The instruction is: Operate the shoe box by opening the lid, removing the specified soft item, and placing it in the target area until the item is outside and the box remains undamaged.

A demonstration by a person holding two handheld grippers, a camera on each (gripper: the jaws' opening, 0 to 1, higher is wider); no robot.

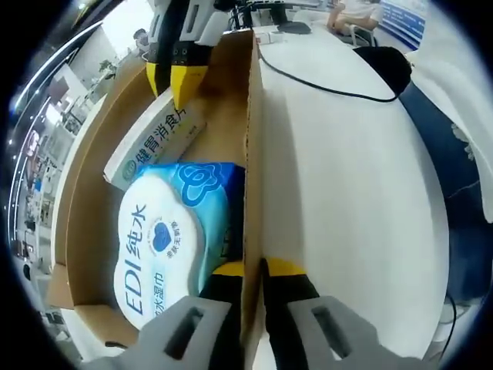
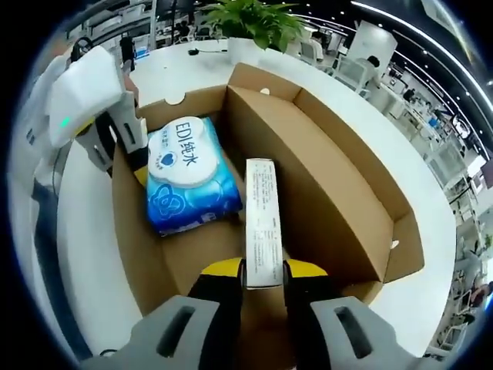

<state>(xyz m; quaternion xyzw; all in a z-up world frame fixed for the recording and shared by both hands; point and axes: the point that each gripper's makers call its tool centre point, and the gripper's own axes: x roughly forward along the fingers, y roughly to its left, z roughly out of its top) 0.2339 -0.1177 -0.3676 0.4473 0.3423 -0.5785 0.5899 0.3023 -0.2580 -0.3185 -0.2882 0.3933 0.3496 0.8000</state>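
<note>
The left claw [image 1: 254, 271] is pinching the box wall [image 1: 253, 154]; the right claw [image 2: 262, 270] is gripping the slim carton [image 2: 262, 223]. The wipes pack [image 2: 189, 181], likely soft and slippery, wants an edge grip.

A white table [image 1: 347, 177] with a black cable [image 1: 323, 83] trailing across it — and, at the far edge, a leafy green potted plant [image 2: 250, 19].

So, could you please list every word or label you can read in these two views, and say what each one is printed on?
"EDI 纯水" stands on the blue wet wipes pack, with "湿巾" readable beneath it in the left gripper view.
"健胃消食片" stands on the white medicine box, held in the right gripper.
The small heart label on the pack and the fine print on the box are too small to read.
</note>
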